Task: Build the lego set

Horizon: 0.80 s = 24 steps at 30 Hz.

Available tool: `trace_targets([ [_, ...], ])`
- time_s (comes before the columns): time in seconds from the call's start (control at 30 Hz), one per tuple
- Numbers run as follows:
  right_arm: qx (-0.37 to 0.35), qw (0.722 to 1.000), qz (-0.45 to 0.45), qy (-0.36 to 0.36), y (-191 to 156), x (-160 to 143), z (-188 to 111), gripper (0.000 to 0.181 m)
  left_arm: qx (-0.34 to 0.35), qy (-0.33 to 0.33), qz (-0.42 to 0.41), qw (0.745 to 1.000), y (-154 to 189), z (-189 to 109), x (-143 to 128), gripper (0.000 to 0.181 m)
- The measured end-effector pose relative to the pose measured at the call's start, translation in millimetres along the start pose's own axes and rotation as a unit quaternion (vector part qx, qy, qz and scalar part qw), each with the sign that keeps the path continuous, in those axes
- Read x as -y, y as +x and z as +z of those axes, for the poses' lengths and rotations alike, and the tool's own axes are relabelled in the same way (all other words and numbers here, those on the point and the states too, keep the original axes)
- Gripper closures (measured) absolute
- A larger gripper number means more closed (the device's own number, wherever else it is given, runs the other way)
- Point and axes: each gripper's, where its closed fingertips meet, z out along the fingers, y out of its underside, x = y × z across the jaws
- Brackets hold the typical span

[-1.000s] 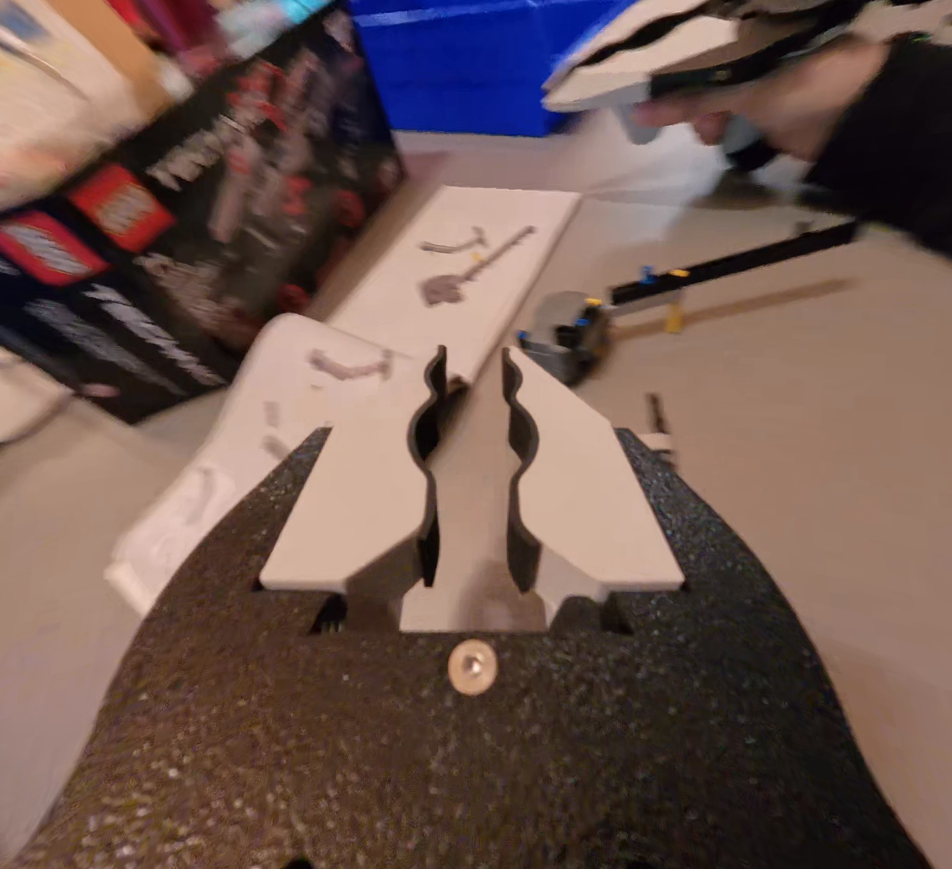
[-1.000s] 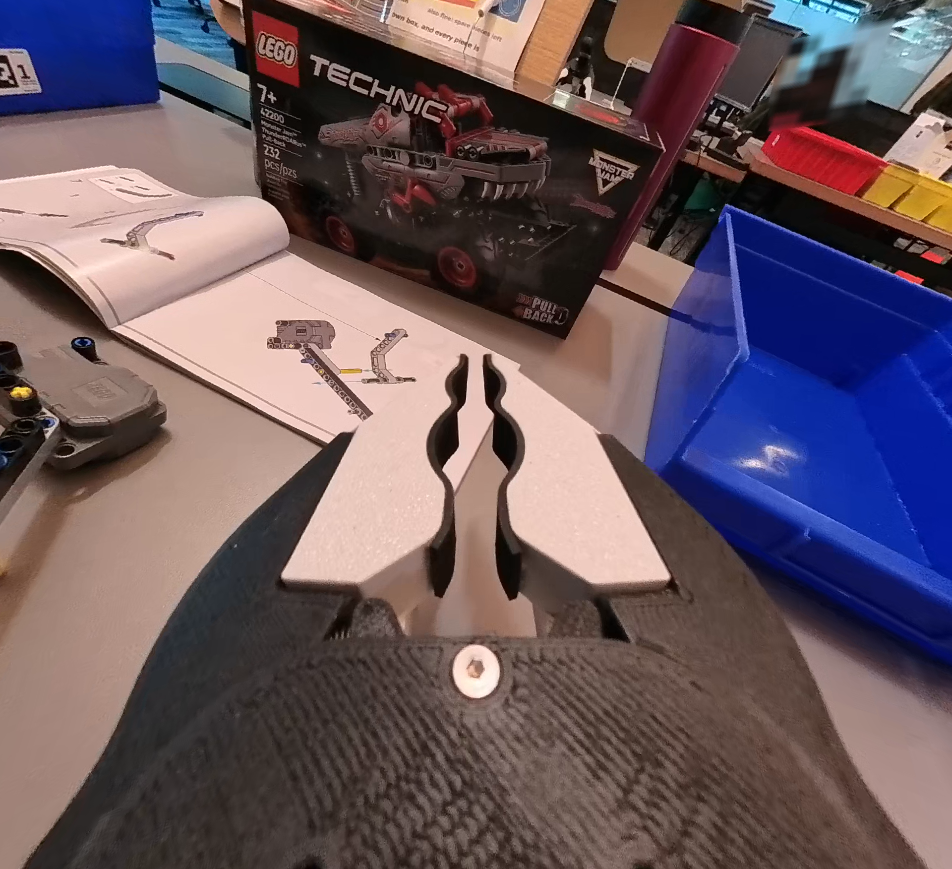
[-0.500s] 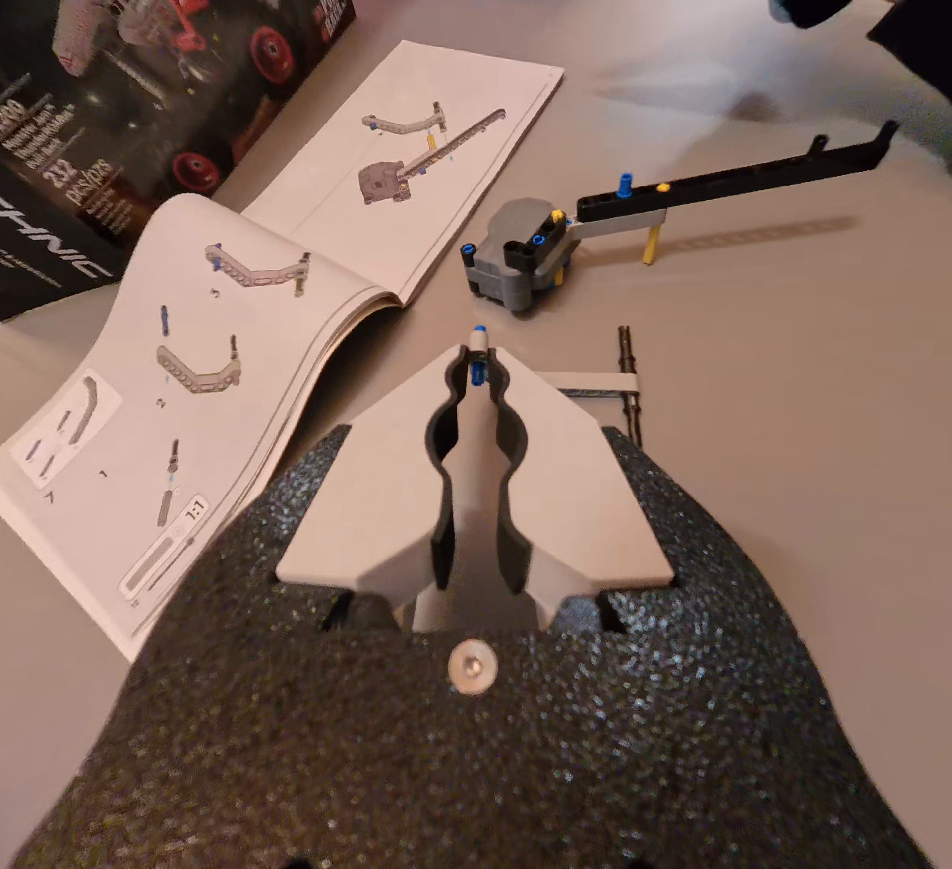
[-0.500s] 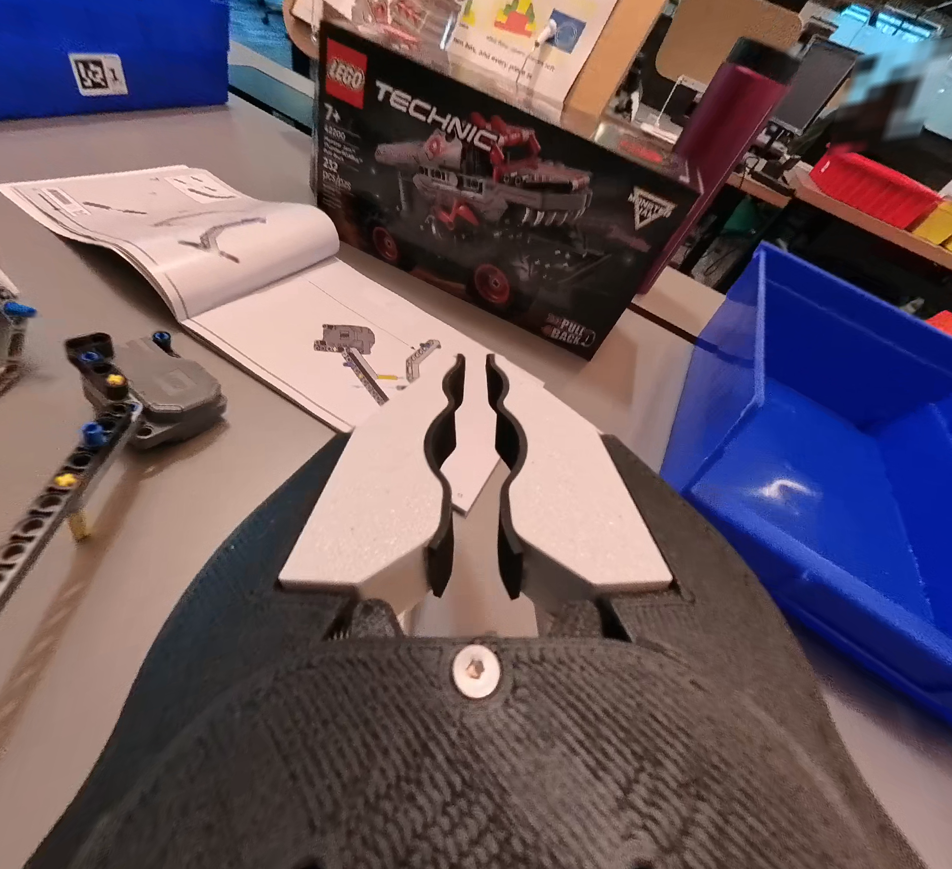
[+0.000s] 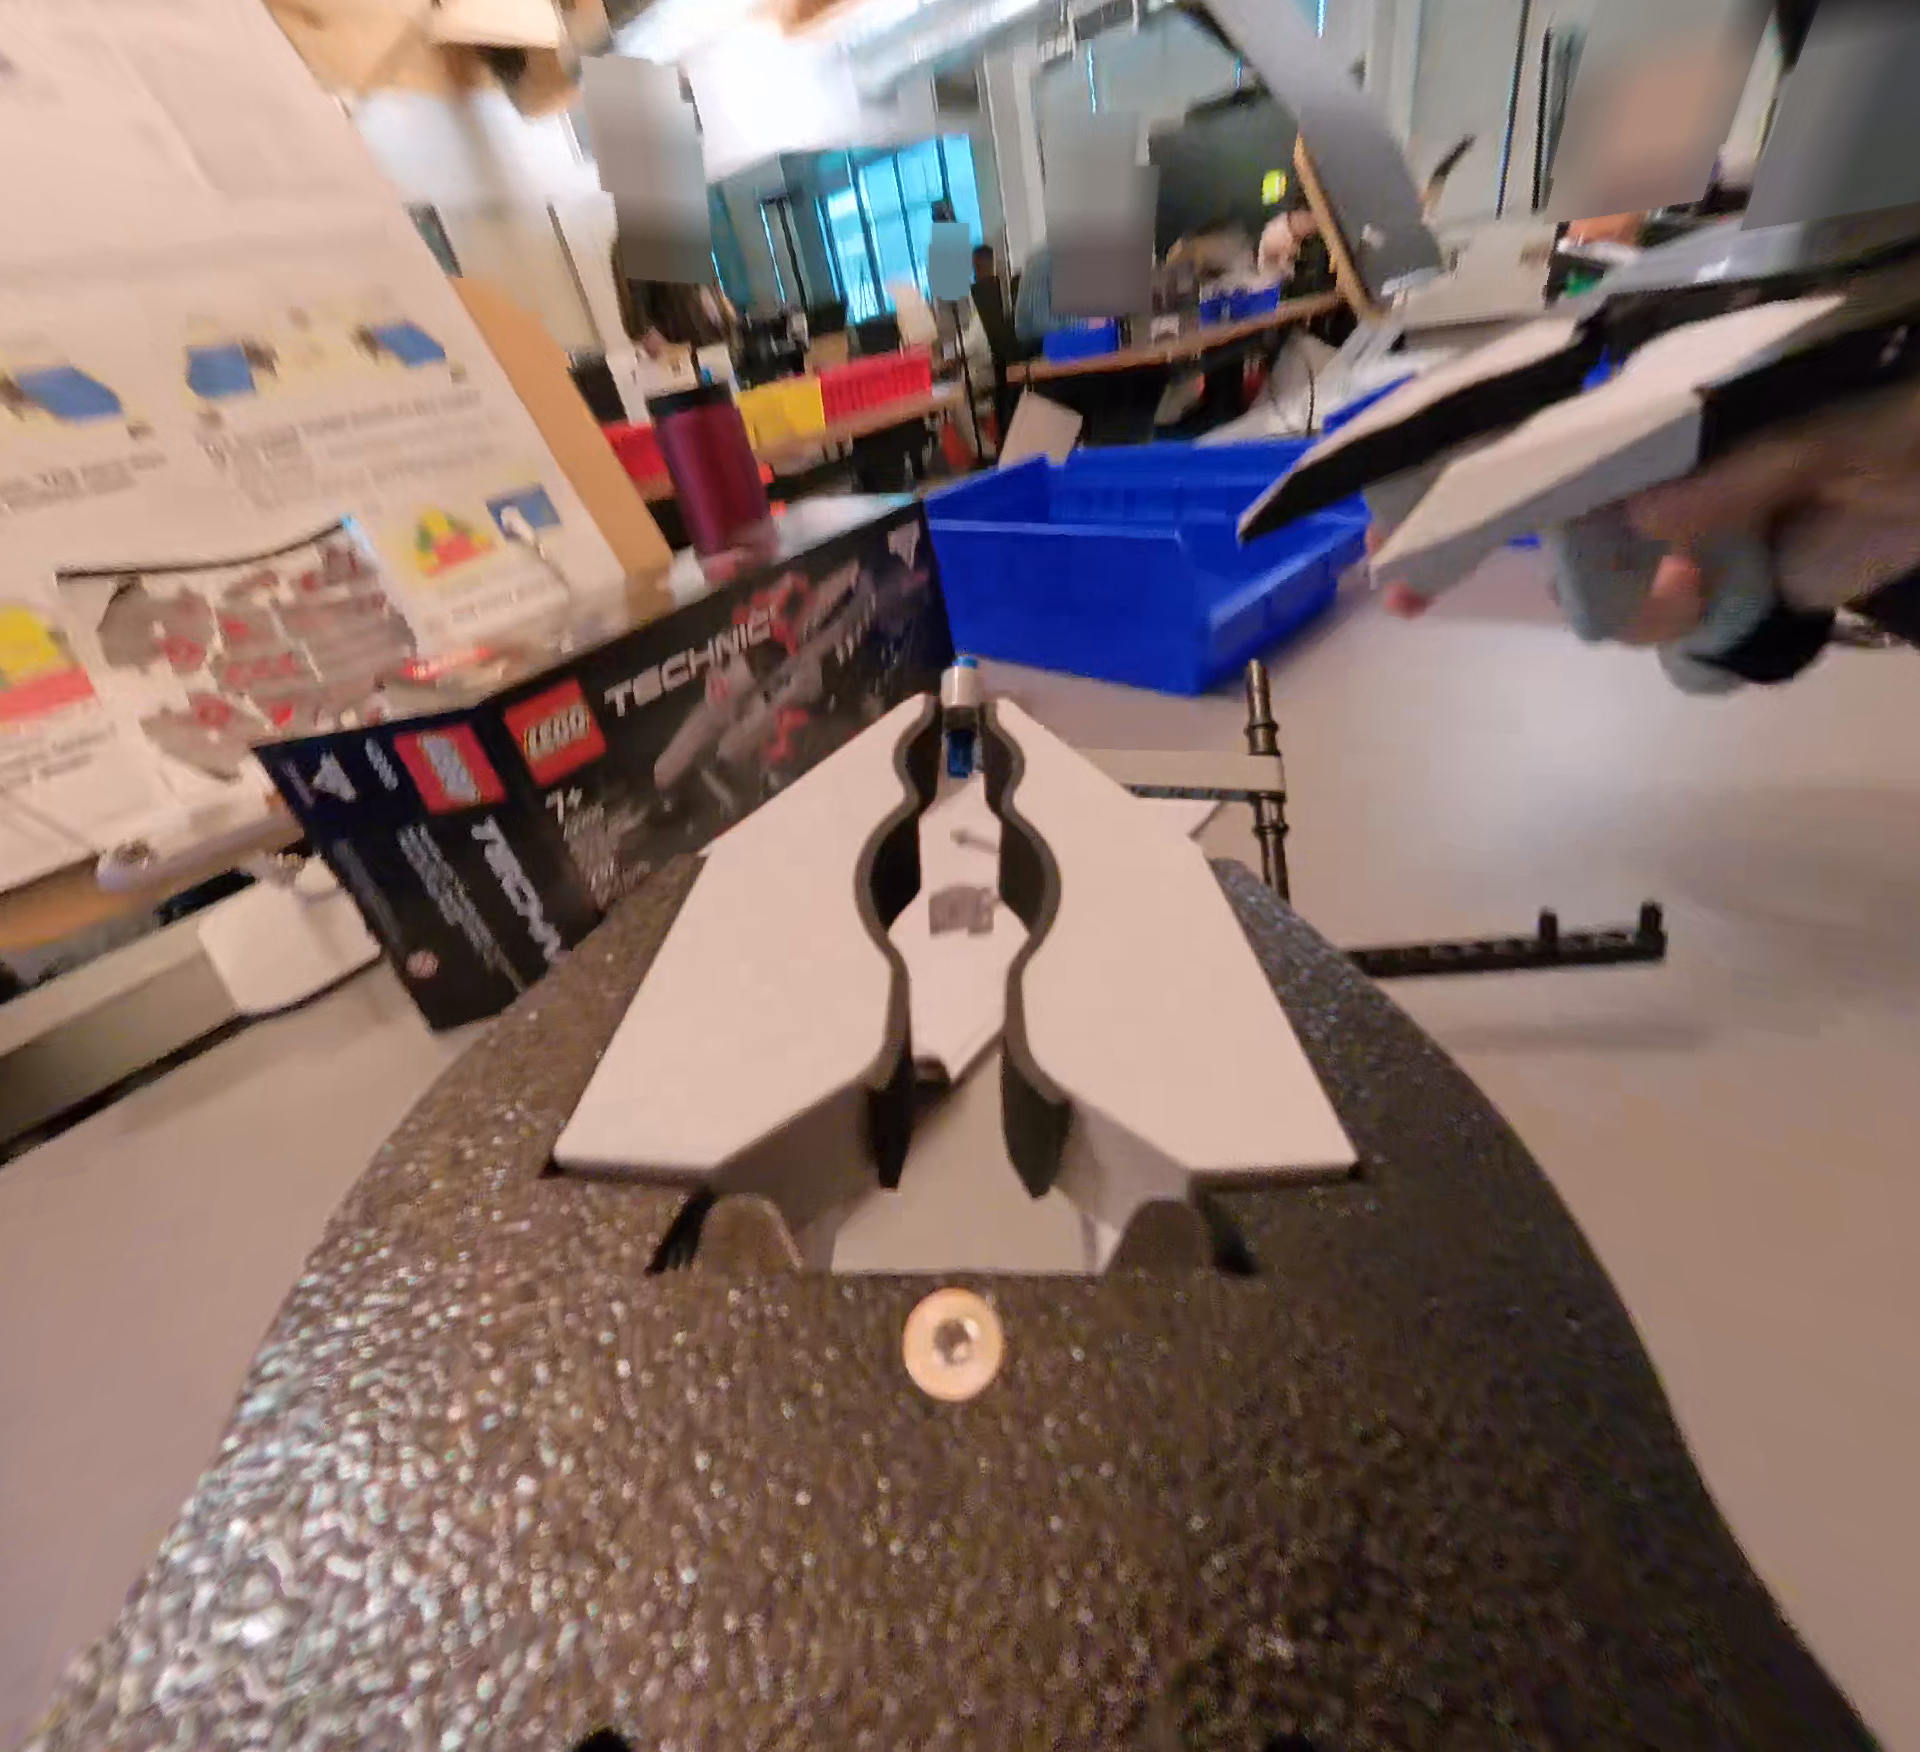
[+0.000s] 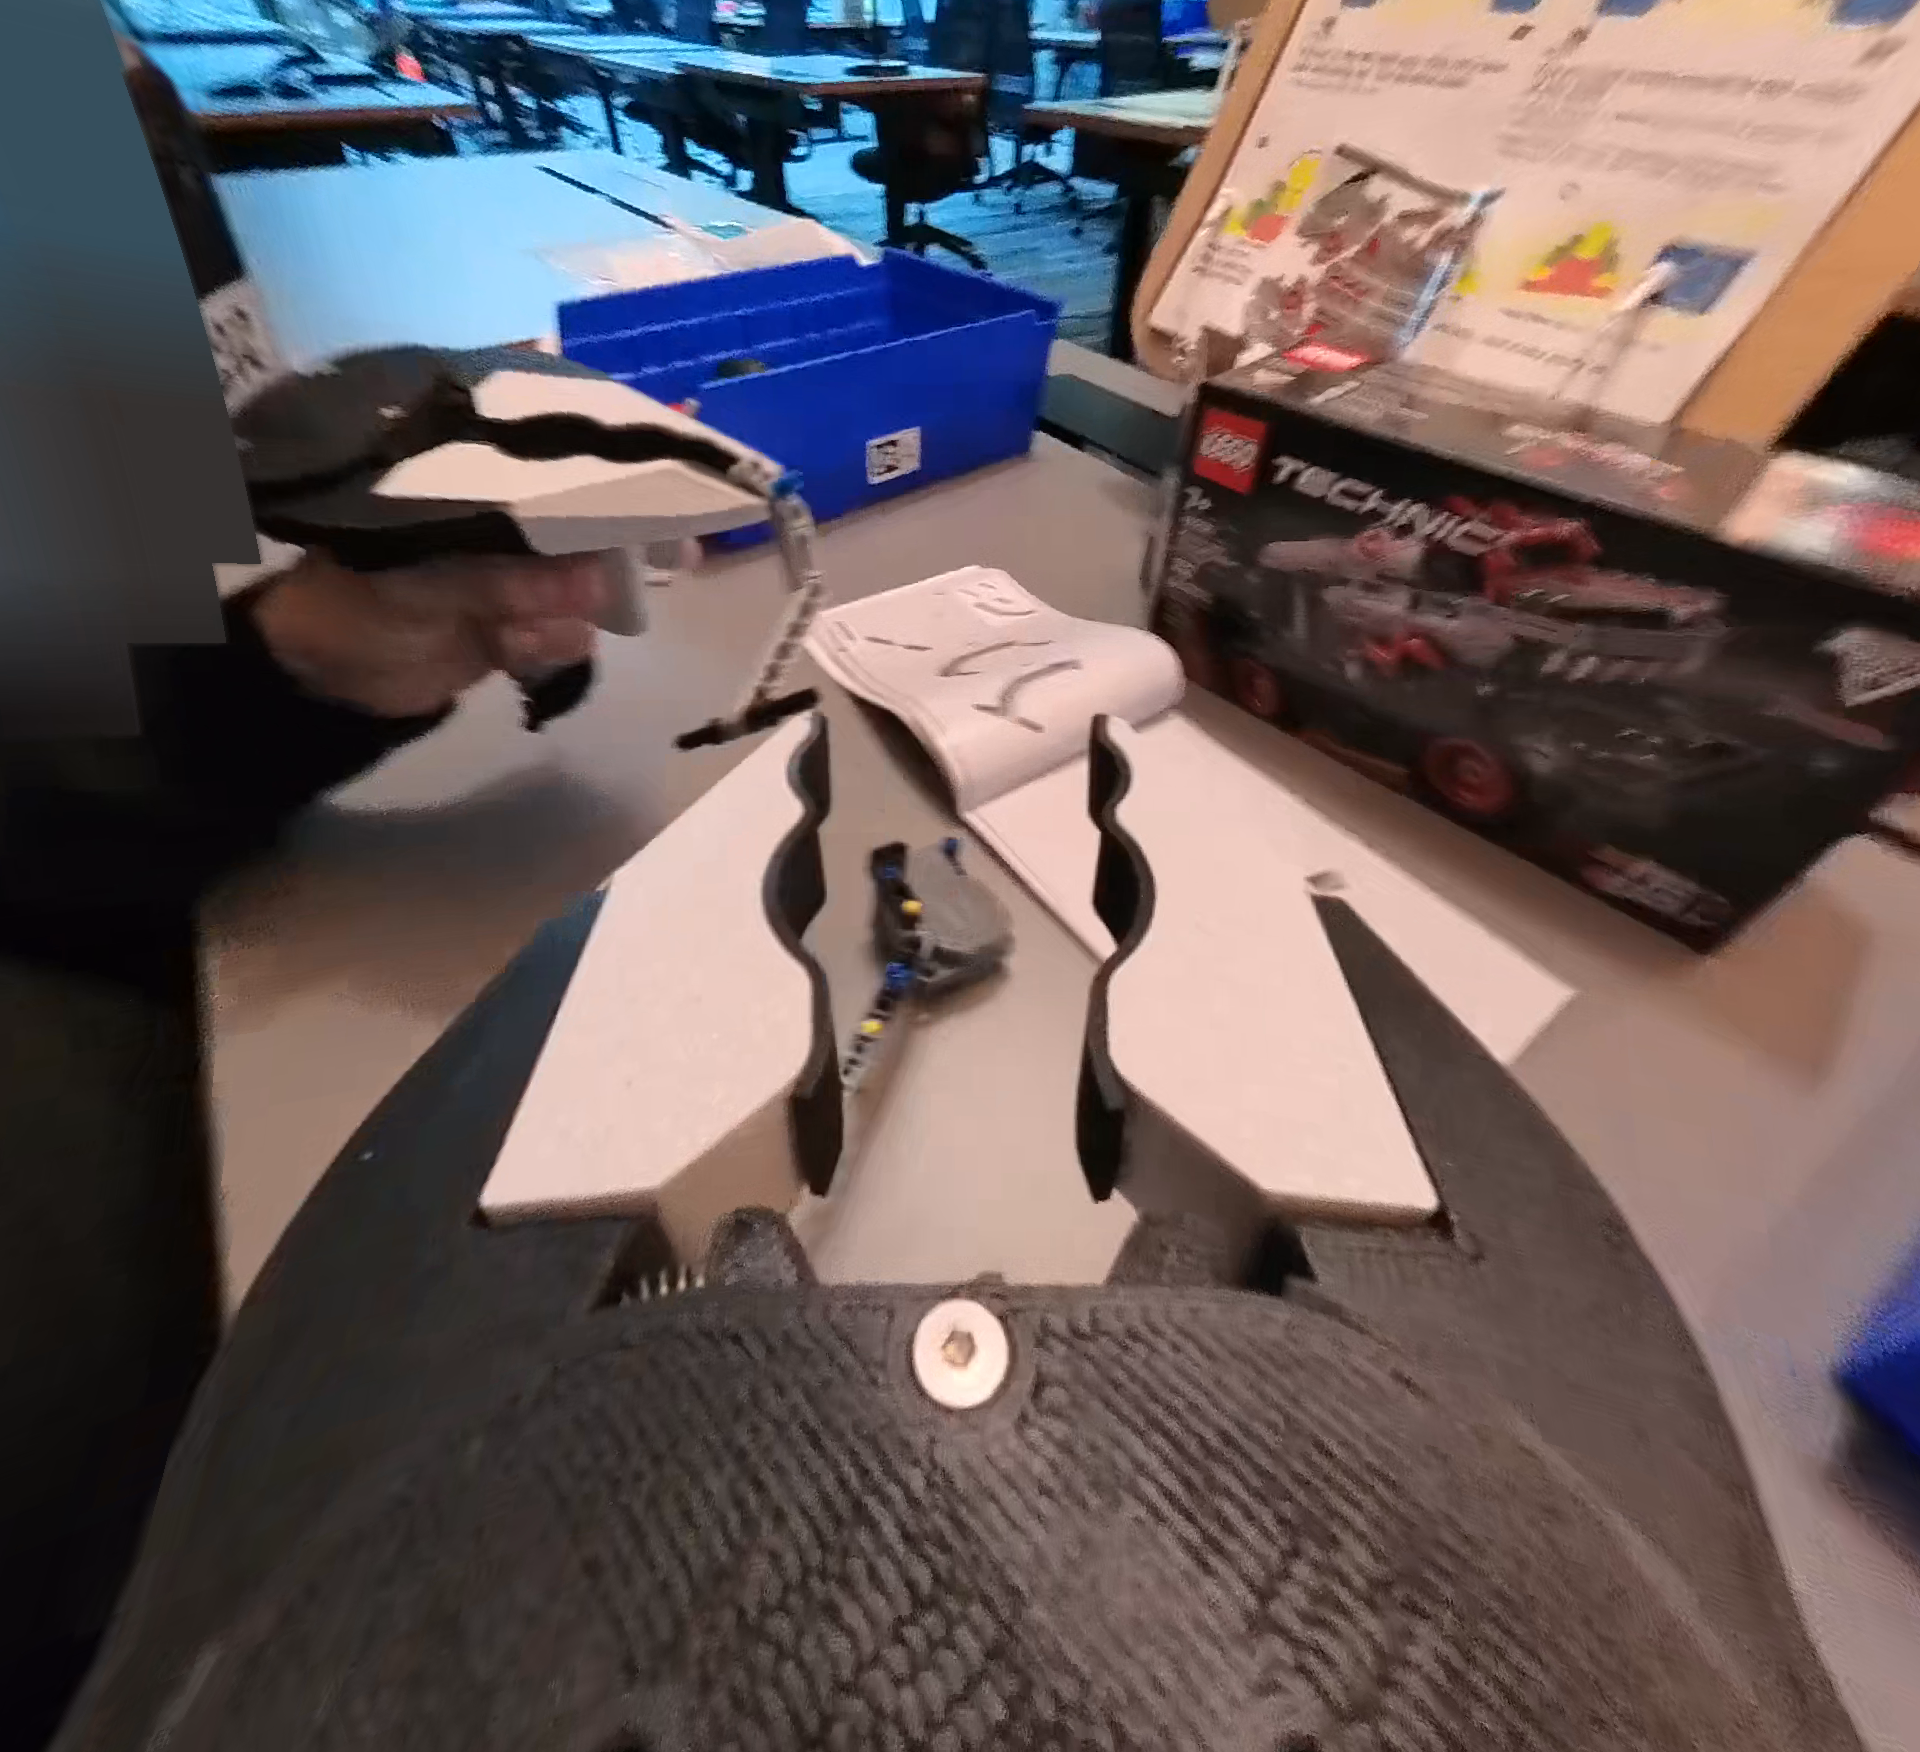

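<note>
My left gripper (image 5: 961, 726) is shut on a grey beam (image 5: 1184, 777) at its blue-pin end and holds it off the table. A black axle (image 5: 1262, 767) crosses the beam's far end. In the right wrist view the left gripper (image 6: 764, 481) is up at the left, and the beam (image 6: 795, 580) hangs down from it. My right gripper (image 6: 956, 746) is open and empty above the table. The grey block with a long black beam (image 6: 935, 923) lies on the table beyond its fingers. The left wrist view shows the black beam (image 5: 1507, 949) and the right gripper (image 5: 1314, 549).
An open instruction booklet (image 6: 997, 663) lies behind the grey block. The set's dark box (image 6: 1507, 684) stands at the right with a poster board (image 6: 1558, 92) behind it. One blue bin (image 6: 810, 362) sits at the far left, another (image 5: 1122, 559) beside the box. Tip to tip, the grippers are about 11 centimetres apart.
My left gripper has lifted the grey beam off the table and tilted up. My right gripper has opened wide and swung left over the grey block.
</note>
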Motion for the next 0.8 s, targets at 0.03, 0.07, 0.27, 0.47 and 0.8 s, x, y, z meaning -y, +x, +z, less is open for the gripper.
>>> trace_targets([
  [0.03, 0.018, 0.999, 0.03, -0.007, -5.6, -1.3, 2.3, 0.131, 0.001, 0.016, 0.003, 1.0, 2.4, 4.4, 5.3, 0.176],
  [0.07, 0.036, 0.997, 0.06, -0.014, -9.9, -3.5, 5.1, 0.132, 0.001, 0.029, 0.009, 1.0, 5.4, 8.7, 9.3, 0.176],
  [0.27, 0.099, 0.98, 0.175, 0.01, -19.2, 0.2, 10.8, 0.137, 0.005, 0.065, 0.078, 0.995, 24.3, 25.1, 21.7, 0.177],
  [0.47, 0.093, 0.983, 0.156, -0.023, -20.8, -11.3, 17.5, 0.158, -0.005, 0.098, 0.113, 0.989, 39.7, 29.5, 32.5, 0.176],
  [0.8, 0.07, 0.987, 0.112, -0.095, -17.6, -32.3, 6.9, 0.174, -0.021, 0.089, 0.168, 0.982, 58.1, 32.3, 19.2, 0.176],
])
